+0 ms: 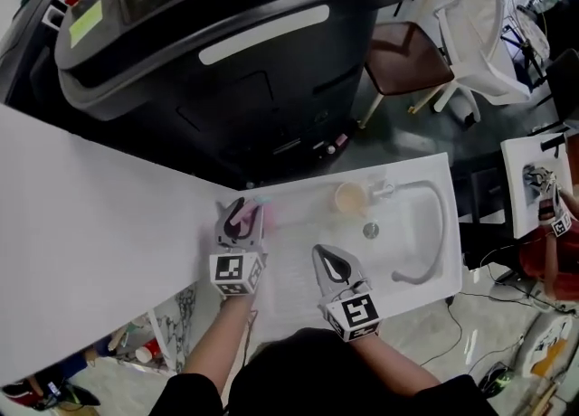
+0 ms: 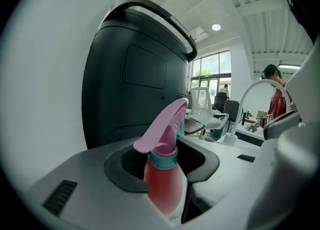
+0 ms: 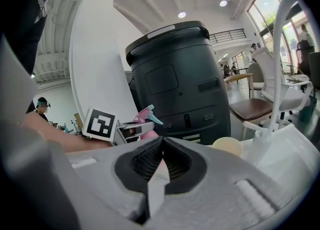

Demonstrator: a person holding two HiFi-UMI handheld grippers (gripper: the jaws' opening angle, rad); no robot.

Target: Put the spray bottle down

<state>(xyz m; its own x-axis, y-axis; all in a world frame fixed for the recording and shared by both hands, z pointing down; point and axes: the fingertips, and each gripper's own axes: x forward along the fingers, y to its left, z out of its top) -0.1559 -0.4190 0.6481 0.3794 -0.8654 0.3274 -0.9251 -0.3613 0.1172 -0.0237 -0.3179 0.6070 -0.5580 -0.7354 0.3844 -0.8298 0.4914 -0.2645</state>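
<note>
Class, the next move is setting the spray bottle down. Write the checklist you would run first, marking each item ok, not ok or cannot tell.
1. Left gripper has the spray bottle firmly between its jaws: ok.
2. Bottle upright, nozzle on top: ok.
3. Right gripper shut, empty and apart from the bottle: ok.
4. Flat left end of the sink beside the bottle bare: ok, as far as the head view shows.
5. Cup out of the bottle's way: ok, it sits apart, nearer the tap.
6. Bottle's base already resting on the sink: cannot tell, the gripper hides it.
</note>
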